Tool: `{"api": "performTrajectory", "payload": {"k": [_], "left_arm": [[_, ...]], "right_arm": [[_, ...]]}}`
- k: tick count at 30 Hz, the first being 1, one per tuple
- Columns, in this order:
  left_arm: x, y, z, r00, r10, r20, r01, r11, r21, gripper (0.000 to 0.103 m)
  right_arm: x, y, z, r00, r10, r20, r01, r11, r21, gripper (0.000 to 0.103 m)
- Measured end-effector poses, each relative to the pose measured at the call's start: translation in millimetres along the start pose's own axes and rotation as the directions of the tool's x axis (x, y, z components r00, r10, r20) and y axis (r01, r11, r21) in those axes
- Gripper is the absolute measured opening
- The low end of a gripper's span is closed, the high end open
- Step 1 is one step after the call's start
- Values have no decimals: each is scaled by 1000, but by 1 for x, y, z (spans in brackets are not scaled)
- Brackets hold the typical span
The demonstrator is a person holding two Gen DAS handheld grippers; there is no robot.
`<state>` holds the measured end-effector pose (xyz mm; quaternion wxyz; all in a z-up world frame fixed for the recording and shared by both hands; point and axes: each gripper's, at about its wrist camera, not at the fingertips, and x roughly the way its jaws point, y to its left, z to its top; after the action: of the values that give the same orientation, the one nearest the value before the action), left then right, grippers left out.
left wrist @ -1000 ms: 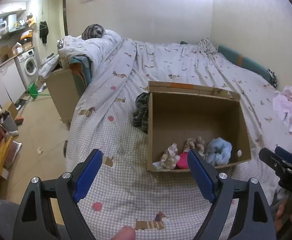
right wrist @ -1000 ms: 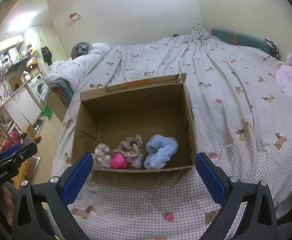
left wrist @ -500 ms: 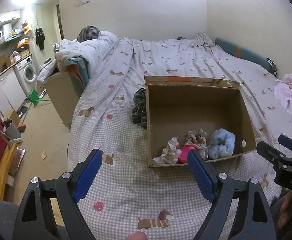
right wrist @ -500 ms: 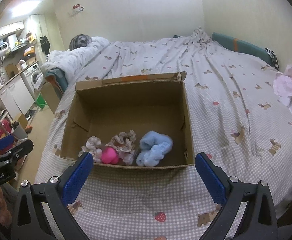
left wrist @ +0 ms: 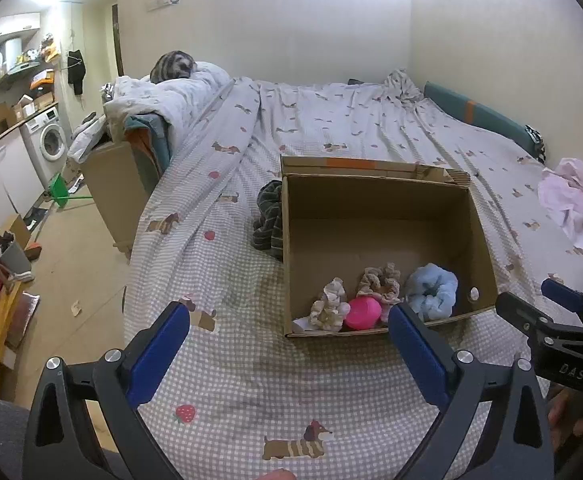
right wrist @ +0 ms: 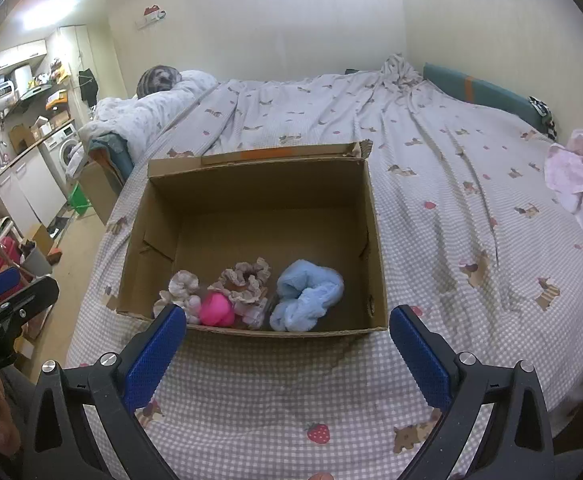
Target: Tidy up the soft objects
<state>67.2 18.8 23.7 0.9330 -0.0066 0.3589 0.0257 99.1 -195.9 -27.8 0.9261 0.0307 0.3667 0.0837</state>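
Mostly bare box [right wrist: 251, 236] floor (far half).

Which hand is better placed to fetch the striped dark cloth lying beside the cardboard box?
Left, probably. The striped dark cloth lies against the cardboard box wall on the left gripper side, its fingers opening and empty. From the right gripper, also empty, the box hides it.

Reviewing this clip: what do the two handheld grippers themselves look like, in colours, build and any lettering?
Both match: the left gripper and right gripper have black plastic frames with triangular cut-outs, silver screw heads along the top, and long jaws faced with blue textured pads. In the left wrist view the right gripper's body shows white letters "DAS"; in the right wrist view the left one shows partly cropped white lettering. A dark grey garment edge shows bottom left.
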Motion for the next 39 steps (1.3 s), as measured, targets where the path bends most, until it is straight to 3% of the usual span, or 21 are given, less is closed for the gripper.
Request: {"api": "performTrajectory", "payload": {"k": [39], "left_arm": [[3, -3, -4, 1000, -9, -12, 9, 1000, 3, 99]], "right_arm": [[-3, -2, 1, 1000, -2, 10, 2, 1000, -6, 103]]}}
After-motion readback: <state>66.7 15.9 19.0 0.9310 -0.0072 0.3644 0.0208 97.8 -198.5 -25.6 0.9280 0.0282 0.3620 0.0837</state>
